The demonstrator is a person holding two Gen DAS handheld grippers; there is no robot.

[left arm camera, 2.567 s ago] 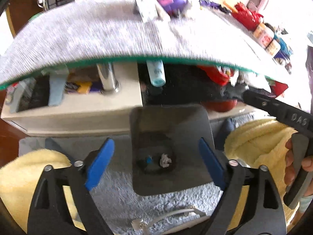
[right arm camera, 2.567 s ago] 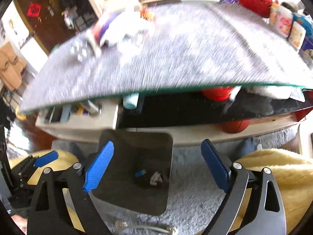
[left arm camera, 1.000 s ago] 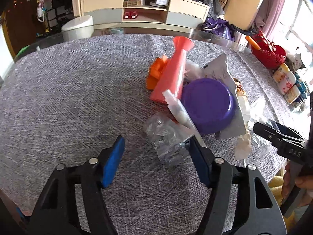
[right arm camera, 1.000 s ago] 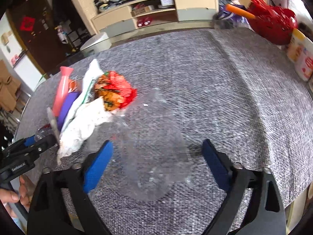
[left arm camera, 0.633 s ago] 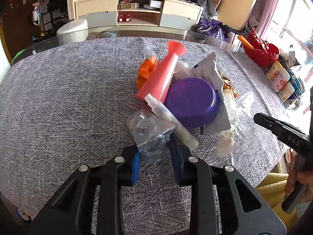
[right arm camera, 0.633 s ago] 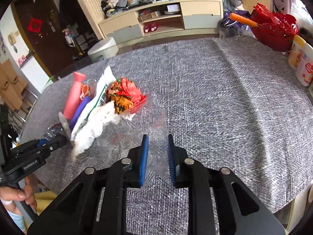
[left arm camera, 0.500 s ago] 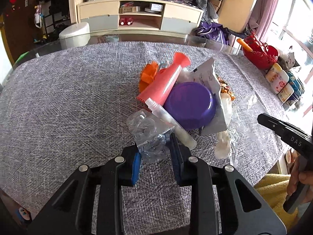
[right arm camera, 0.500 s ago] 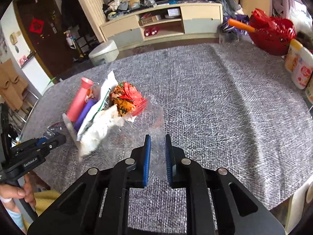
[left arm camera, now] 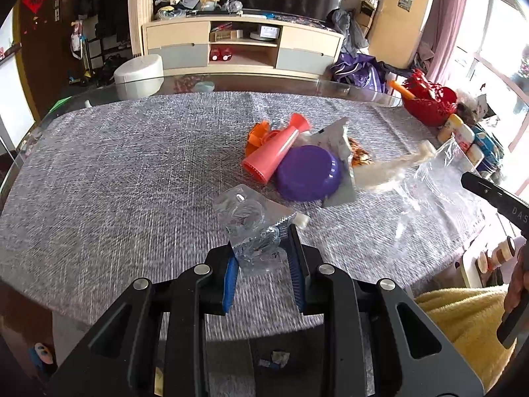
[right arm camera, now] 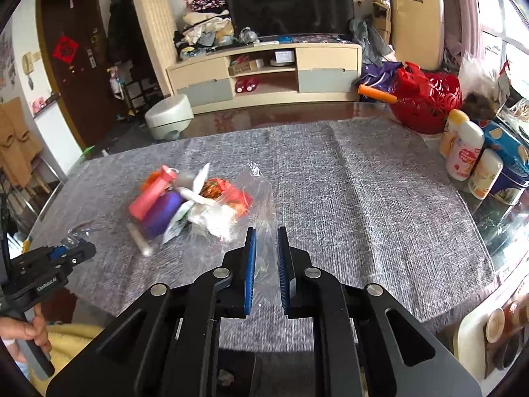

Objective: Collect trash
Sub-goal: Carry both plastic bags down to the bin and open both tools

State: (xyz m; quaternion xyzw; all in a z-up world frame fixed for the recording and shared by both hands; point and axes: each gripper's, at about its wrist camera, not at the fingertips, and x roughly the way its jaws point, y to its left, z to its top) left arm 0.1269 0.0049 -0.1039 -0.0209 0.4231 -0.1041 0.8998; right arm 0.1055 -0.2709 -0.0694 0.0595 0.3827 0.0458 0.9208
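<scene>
My left gripper (left arm camera: 263, 248) is clamped on a crumpled clear plastic wrapper (left arm camera: 251, 225) above the near edge of the grey woven tablecloth (left arm camera: 132, 172). My right gripper (right arm camera: 266, 251) pinches a clear plastic bag (right arm camera: 261, 195), right of the purple round lid (left arm camera: 309, 172).

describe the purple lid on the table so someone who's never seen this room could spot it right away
Look at the large table covered with a grey woven cloth; a small heap of trash lies on it. In that heap, the purple lid is a round, shallow disc lying flat, beside the coral-pink tube and on a grey foil packet. It is the only purple, perfectly round thing there.
</scene>
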